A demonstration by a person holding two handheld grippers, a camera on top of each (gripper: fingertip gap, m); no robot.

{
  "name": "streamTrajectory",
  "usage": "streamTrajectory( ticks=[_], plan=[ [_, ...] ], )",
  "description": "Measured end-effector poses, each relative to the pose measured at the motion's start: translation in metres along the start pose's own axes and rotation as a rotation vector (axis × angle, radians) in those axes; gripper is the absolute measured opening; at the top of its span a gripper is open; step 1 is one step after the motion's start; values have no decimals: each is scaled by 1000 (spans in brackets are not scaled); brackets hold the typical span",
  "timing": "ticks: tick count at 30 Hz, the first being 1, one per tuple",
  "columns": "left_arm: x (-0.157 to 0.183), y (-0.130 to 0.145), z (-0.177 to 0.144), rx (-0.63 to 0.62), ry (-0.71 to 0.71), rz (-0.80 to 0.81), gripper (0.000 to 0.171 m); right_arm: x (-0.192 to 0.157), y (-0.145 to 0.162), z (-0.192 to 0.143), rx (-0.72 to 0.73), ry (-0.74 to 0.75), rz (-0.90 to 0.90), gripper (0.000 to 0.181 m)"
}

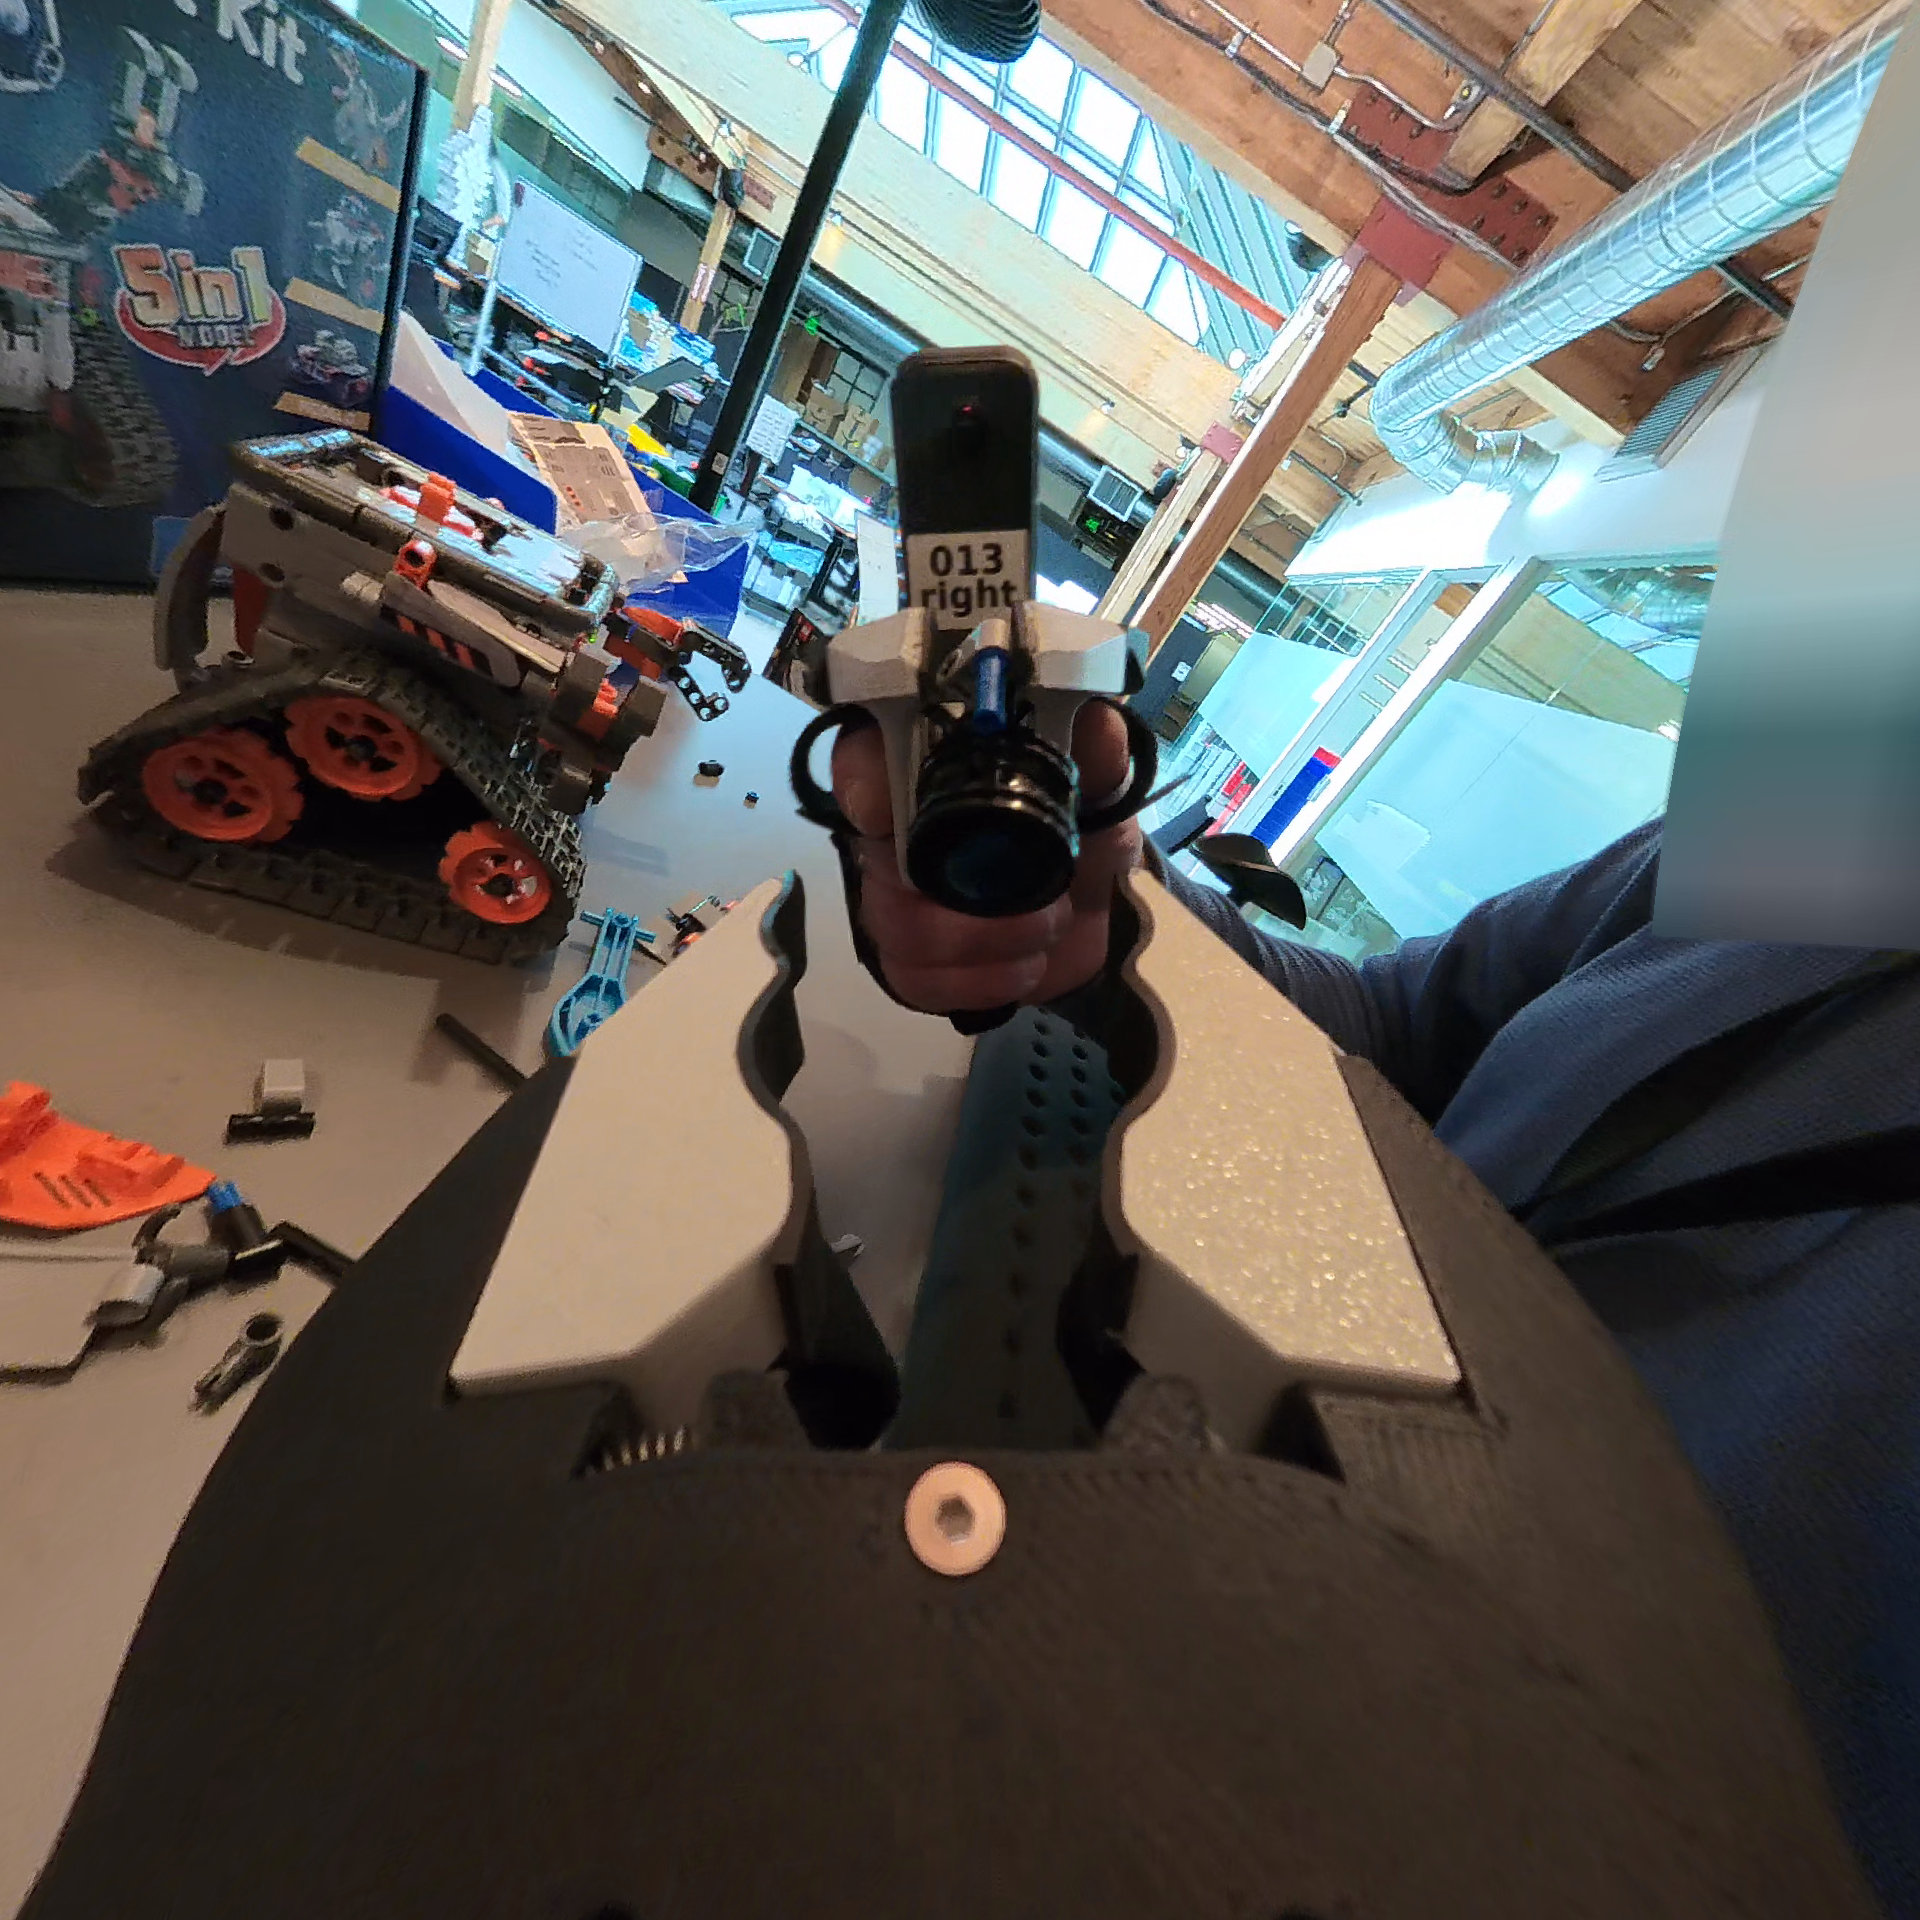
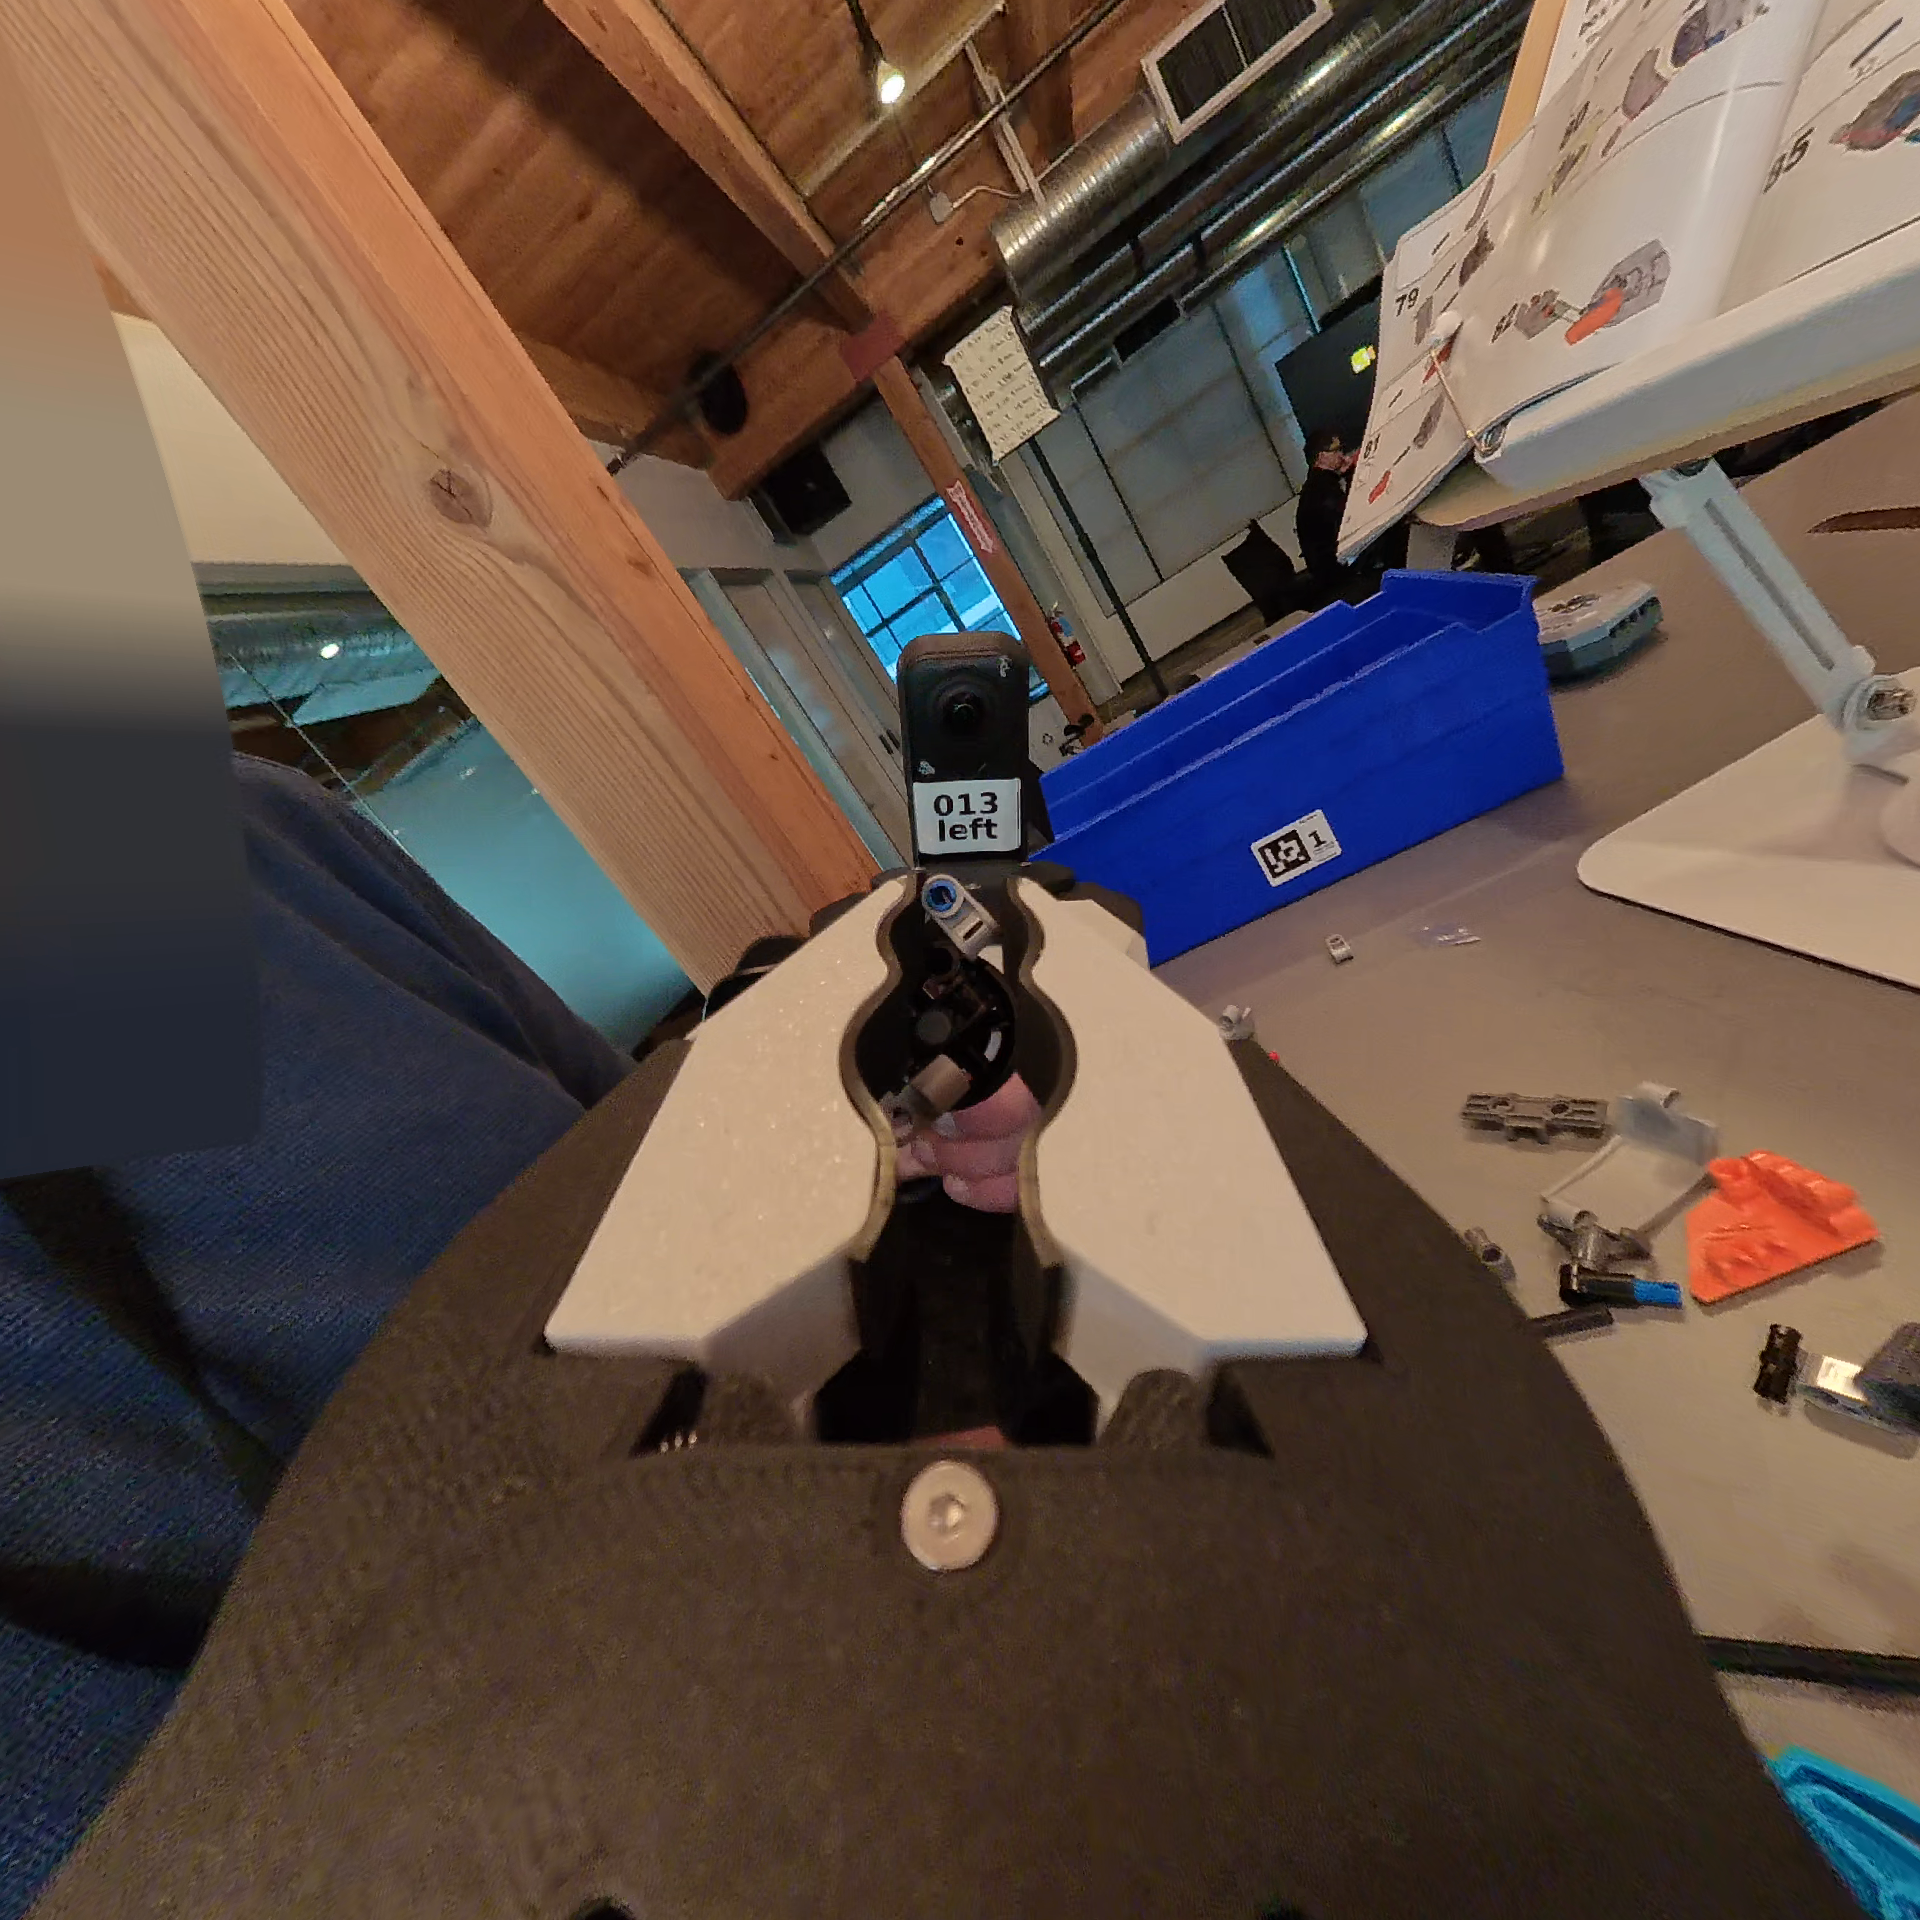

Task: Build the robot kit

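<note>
My right gripper (image 2: pixel 961 885) is shut on a small black round building-kit part (image 2: pixel 948 1023) with a blue pin (image 2: pixel 940 894) at its top. In the left wrist view this part (image 1: pixel 989 821) is a ribbed black cylinder with the blue pin (image 1: pixel 987 681) above it, held by the right gripper (image 1: pixel 982 675), which faces me. My left gripper (image 1: pixel 961 891) is open and empty. Its tips sit just short of the black part, one on each side. Both grippers are held above the grey table (image 1: pixel 125 987), pointing at each other. A hand (image 1: pixel 966 956) grips the right gripper's handle.
A tracked model vehicle (image 1: pixel 343 707) with orange wheels stands on the table to the left, before a kit box (image 1: pixel 156 260). Loose parts and an orange piece (image 2: pixel 1777 1221) lie about. A blue bin (image 2: pixel 1351 748) and a booklet on a white stand (image 2: pixel 1662 208) are at the right. Less than 4 cm separates the two grippers' tips. The left tips stand about 15 centimeters off the orange piece (image 2: pixel 1777 1221). Look for it in the left wrist view (image 1: pixel 60 1135) too.
</note>
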State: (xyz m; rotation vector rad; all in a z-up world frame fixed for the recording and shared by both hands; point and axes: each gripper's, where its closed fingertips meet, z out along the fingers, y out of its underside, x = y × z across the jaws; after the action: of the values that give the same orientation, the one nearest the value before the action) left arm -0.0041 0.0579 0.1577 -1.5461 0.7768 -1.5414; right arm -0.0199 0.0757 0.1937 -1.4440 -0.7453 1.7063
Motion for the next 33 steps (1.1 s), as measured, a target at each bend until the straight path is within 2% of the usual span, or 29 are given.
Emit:
streamTrajectory(
  ticks=[3,8,15,22,28,30,33],
  plan=[
    [5,-1,6,-3,18,21,51,5,-1,0,14,13,16,12],
    [8,-7,12,37,24,47,31,1,2,1,22,-21,51,12],
    [7,-9,10,22,28,57,30,0,-2,-8,11,-12,1,18],
    [5,-16,8,39,30,48,30,6,13,-33,-203,80,-150,29],
    [2,-16,13,20,8,91,30,-3,18,-37,-224,81,-196,22],
    [0,-16,14,15,-9,112,30,-2,19,-36,-217,88,-194,14],
    [-1,-15,17,-7,-29,144,30,-6,16,-35,-182,69,-170,16]
  ],
)
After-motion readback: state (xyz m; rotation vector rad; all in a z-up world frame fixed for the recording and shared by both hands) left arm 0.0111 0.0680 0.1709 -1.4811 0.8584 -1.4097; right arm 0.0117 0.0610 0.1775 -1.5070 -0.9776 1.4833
